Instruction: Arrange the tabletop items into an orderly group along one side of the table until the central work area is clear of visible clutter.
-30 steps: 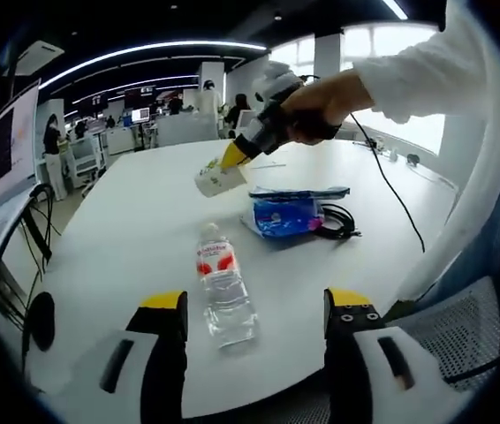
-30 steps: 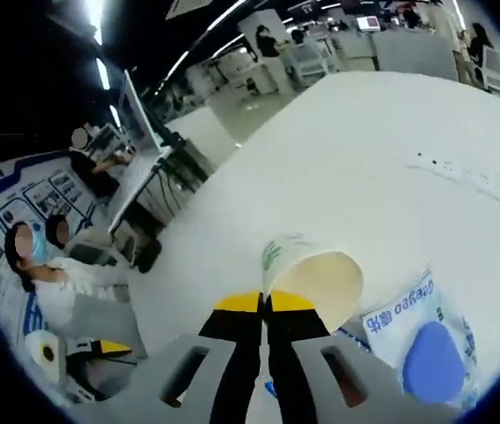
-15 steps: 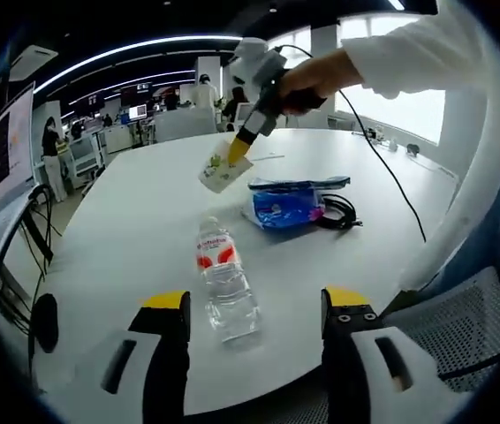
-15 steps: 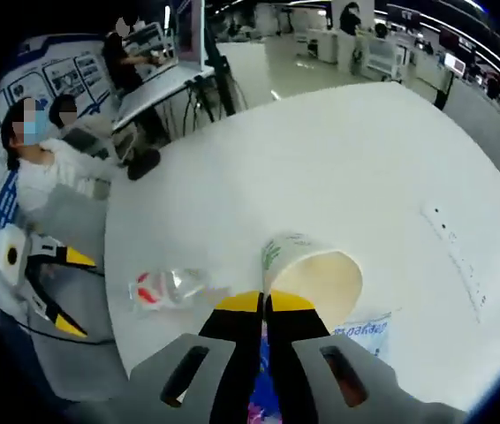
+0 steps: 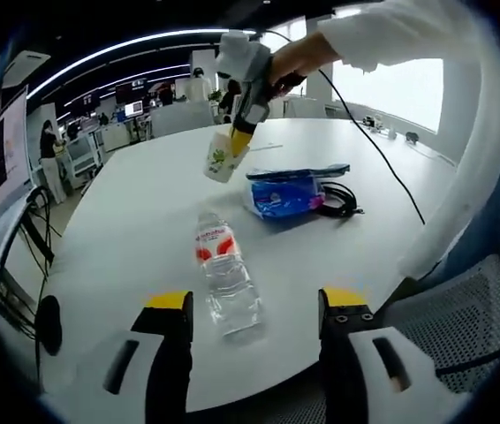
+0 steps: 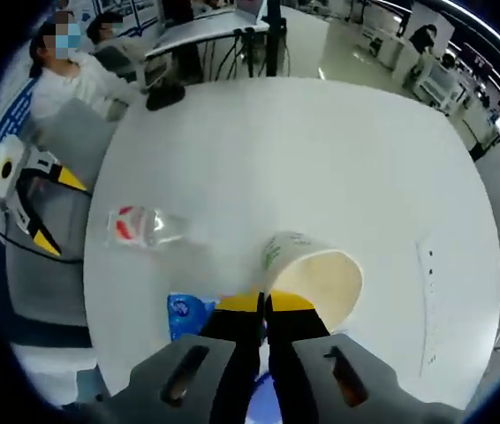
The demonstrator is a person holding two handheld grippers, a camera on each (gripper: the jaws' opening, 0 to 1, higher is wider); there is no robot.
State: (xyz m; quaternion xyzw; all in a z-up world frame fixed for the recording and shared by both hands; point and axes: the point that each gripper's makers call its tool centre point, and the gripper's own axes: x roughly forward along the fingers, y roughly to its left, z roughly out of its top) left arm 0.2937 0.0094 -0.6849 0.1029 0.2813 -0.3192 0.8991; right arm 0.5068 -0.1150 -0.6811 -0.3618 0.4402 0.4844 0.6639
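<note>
My right gripper [image 6: 264, 303] is shut on the rim of a white paper cup [image 6: 310, 272] with a green print, held in the air over the white table [image 6: 338, 150]. In the left gripper view the cup [image 5: 222, 159] hangs from that gripper [image 5: 240, 140], above the table's middle. A clear water bottle [image 5: 224, 281] with a red label lies on its side just ahead of my left gripper [image 5: 254, 305], which stands open near the table's front edge. The bottle [image 6: 147, 226] also shows below the cup, beside the left gripper [image 6: 45, 206]. A blue tissue pack [image 5: 287, 196] lies right of the cup.
A coiled black cable [image 5: 339, 200] lies beside the tissue pack, and a thin cord [image 5: 382, 168] runs from the right gripper across the table. A mesh office chair [image 5: 449, 331] stands at the near right. A strip with dots [image 6: 425, 305] lies on the table.
The right gripper has raised the cup and turned it more upright over the table. The left gripper and the bottle have stayed put.
</note>
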